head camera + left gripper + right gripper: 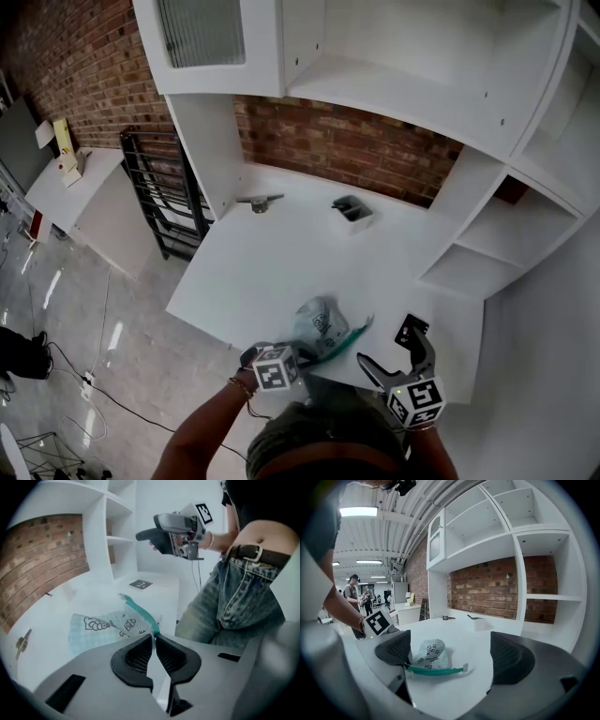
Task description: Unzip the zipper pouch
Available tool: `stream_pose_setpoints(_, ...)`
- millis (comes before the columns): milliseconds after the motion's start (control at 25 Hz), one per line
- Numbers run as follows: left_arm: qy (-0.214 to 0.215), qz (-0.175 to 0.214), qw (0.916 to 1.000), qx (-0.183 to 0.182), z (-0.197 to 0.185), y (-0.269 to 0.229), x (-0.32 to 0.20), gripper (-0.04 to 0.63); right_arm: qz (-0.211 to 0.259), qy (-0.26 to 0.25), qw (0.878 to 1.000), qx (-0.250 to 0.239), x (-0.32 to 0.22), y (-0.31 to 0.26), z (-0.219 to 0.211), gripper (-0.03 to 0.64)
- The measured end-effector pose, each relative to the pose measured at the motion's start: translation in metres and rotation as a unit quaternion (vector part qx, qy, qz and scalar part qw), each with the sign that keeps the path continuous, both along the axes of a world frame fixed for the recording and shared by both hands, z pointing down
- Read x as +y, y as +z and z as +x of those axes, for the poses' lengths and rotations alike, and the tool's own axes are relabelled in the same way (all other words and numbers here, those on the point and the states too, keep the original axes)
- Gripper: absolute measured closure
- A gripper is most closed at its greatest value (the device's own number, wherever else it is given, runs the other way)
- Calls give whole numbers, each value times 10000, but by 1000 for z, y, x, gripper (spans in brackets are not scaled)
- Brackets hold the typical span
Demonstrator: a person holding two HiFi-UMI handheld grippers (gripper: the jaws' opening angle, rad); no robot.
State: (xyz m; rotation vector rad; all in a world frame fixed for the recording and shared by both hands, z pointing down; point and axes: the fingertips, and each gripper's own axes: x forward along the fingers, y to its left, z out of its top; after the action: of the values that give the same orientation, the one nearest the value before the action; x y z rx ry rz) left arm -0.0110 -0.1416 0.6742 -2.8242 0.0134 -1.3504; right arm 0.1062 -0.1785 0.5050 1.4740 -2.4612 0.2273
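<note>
Zipper pouch [322, 323] is pinched at its teal end by left gripper [154, 635] at desk's [281, 253] 6 o'clock edge, so slider should be grabbed by open right gripper [451, 656] & dragged straight, imo.

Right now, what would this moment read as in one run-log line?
left gripper: shut on teal-zipper end of zipper pouch | right gripper: open, holding nothing | zipper pouch: lying on white table
</note>
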Motion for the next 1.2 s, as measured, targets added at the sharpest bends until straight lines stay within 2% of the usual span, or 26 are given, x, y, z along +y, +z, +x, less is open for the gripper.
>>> stream_pose_setpoints(160,-555,-158,9966,587,-2,-29,-11,566,-67,-148,9999,-7,4,-1,-9,119)
stream_pose_setpoints(360,-912,-465,9867,1259,-3,-58,-17,568,-108,-380,9987,-329,1,-7,-23,160)
stream_pose_setpoints(560,-1384,-653,9610,2304,-4,-114,-26,574,-263,-835,9911,-1001,8,-20,-47,222)
stream_pose_setpoints(760,-1742,-596,9366,2982,-9,-157,-34,578,-379,-1429,9739,-1720,13,-37,-66,267)
stream_pose_setpoints(1000,-1605,-730,9068,3830,-9,-206,-6,580,-325,-2340,9463,-2209,31,-69,-91,273)
stream_pose_setpoints(1200,-1586,-472,8904,4239,-8,-243,15,580,-141,-2693,9277,-2583,35,-97,-98,272)
